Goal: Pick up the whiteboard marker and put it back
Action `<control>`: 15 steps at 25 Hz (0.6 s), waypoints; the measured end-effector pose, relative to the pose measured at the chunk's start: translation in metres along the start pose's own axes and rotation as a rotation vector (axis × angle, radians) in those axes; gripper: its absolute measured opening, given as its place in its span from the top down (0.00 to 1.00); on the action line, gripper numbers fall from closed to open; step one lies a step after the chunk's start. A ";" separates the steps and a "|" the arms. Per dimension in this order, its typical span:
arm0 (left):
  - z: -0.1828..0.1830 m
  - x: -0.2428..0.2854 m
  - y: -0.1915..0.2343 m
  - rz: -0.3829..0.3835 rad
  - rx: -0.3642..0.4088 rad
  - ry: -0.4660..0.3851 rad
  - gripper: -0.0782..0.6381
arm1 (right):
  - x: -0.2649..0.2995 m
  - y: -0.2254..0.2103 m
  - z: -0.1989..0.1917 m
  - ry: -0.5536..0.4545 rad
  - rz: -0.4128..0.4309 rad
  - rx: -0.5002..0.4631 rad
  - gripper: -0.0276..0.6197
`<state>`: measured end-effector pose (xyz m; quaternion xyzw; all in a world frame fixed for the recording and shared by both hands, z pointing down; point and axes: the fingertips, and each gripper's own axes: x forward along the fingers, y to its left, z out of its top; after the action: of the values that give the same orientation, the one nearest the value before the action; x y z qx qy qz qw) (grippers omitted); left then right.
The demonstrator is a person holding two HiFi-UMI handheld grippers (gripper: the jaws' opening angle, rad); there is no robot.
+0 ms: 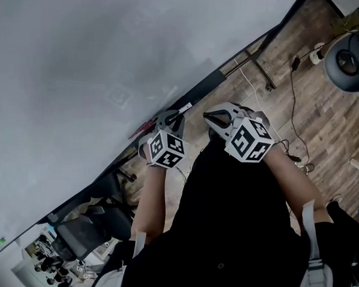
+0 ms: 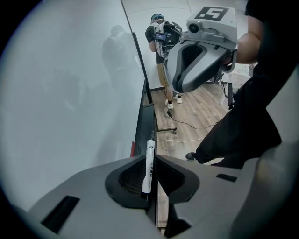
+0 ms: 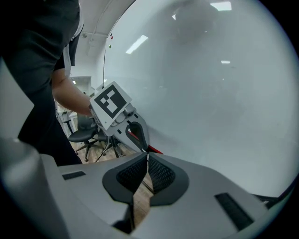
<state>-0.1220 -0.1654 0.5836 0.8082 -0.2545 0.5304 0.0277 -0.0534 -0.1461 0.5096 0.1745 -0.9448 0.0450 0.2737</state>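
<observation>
White marker (image 2: 149, 164) is clamped in my left gripper (image 2: 153, 158), just over the tray (image 2: 144, 122). Right gripper (image 3: 147, 157) is closed on nothing (idle nearby). Risk: the tray's narrow, so a tilted release could roll the marker onto the floor (image 2: 201, 112).

No words or numbers can be read anywhere. The marker (image 2: 149, 162) carries dark print along its white barrel, too small to make out. The cubes (image 1: 166, 150) on the left gripper (image 1: 176, 116) and right gripper (image 1: 212, 117) show only black-and-white square patterns.
</observation>
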 end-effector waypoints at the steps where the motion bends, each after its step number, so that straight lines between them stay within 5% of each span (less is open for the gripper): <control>1: -0.002 0.001 0.001 -0.001 -0.002 0.005 0.79 | 0.000 0.002 -0.001 0.001 0.003 0.006 0.93; 15: -0.014 0.021 0.004 0.004 -0.001 0.083 0.76 | 0.001 0.004 -0.008 0.006 0.017 0.036 0.93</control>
<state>-0.1293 -0.1723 0.6071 0.7850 -0.2551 0.5633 0.0375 -0.0515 -0.1416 0.5168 0.1714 -0.9444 0.0650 0.2728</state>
